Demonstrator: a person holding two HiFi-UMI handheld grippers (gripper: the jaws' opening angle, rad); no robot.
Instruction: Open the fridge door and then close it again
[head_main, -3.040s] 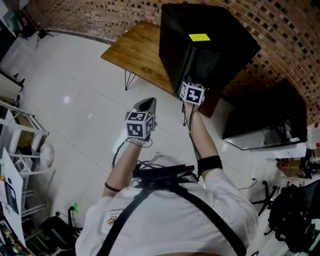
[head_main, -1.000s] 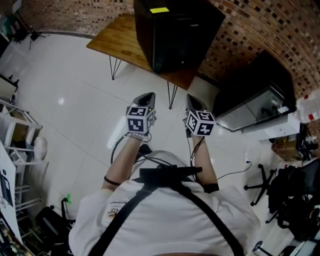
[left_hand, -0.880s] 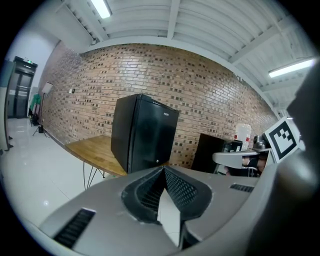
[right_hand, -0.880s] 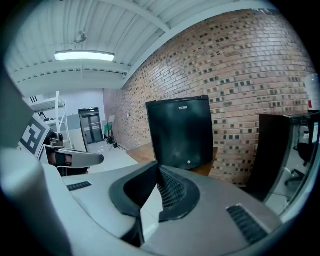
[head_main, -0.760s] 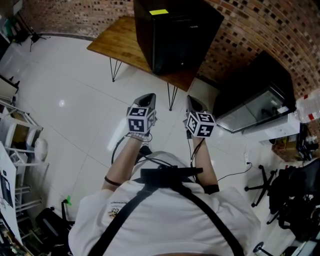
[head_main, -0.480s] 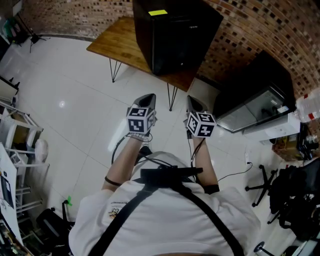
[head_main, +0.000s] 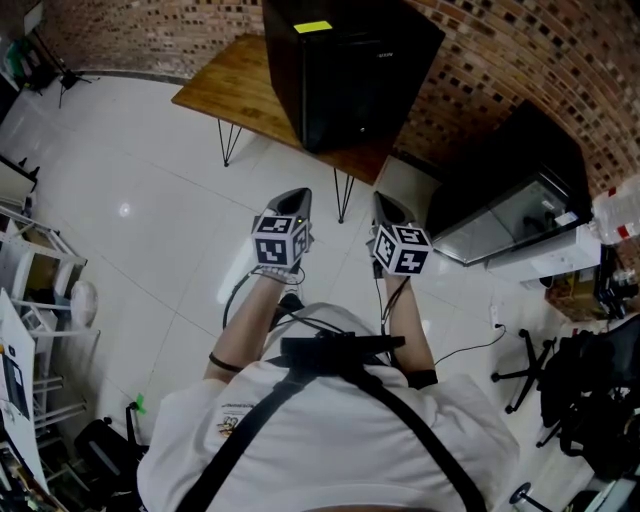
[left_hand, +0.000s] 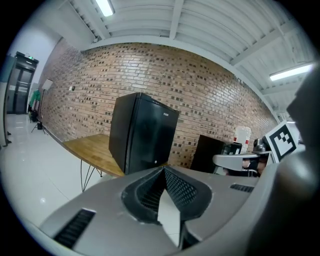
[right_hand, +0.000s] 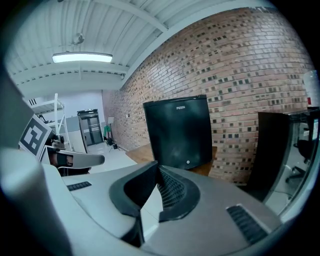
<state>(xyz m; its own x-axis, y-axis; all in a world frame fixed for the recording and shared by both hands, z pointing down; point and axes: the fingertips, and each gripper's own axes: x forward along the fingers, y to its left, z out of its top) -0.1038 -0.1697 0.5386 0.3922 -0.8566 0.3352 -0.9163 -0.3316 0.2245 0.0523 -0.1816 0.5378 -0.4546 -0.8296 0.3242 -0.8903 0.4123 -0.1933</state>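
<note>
fridge (head_main: 345, 70): black, door closed, on the wood surface (head_main: 230, 85), top edge cut off in head view
left tongs (head_main: 293, 200): pinched together, empty
right tongs (head_main: 386, 203): same, well short of fridge

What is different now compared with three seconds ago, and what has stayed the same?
The right gripper, which was against the front of the fridge, has drawn back beside the left gripper, clear of the fridge. The fridge looks farther off in the head view, so the person seems to have stepped back. Both grippers hold nothing now. Unchanged: the left gripper held out in front, the fridge on the wooden table.
</note>
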